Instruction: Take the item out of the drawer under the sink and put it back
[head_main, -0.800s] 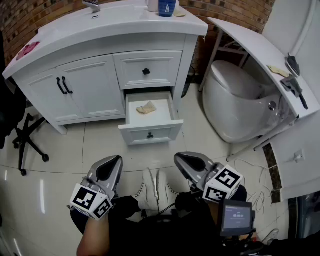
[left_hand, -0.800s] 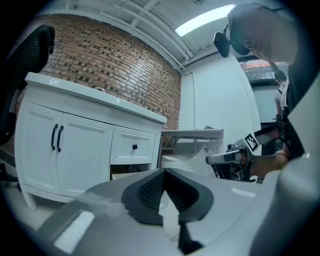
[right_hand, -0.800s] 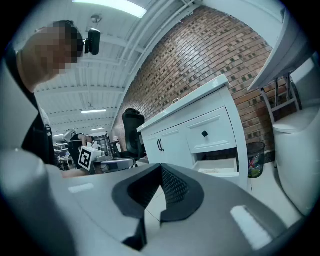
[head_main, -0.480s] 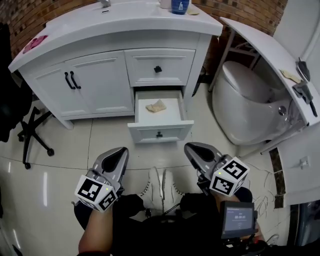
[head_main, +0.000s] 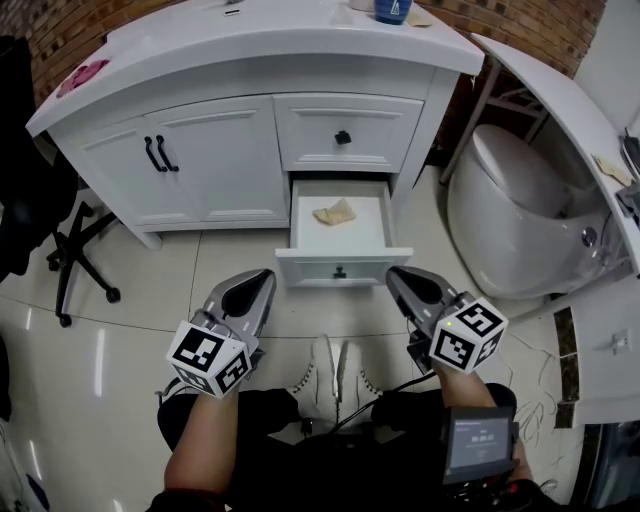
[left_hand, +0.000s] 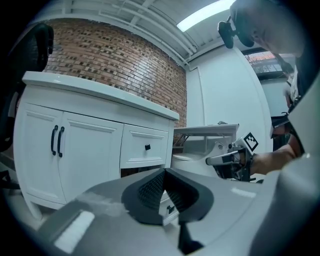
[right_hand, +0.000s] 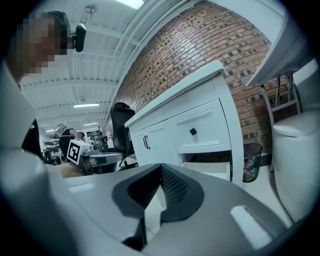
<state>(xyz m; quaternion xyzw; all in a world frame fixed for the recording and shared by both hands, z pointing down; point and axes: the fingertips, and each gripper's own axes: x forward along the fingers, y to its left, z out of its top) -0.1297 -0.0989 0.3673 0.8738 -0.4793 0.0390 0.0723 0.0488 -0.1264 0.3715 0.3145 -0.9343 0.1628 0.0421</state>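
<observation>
My left gripper is clenched on nothing, pads meeting at the tips. The right gripper is clenched and empty too. Both hang low over the floor tiles, one on each side of the open drawer's front edge, apart from it.

The item, a crumpled beige cloth, lies on the drawer floor toward its back edge, touched by neither claw.

The upper drawer above it is closed. A blue bottle stands at the back edge of the counter; I cannot read its label, nor the small screen at the person's waist.

Only the head view looks into the drawer. Only the right gripper view shows a waste bin beside the cabinet.
</observation>
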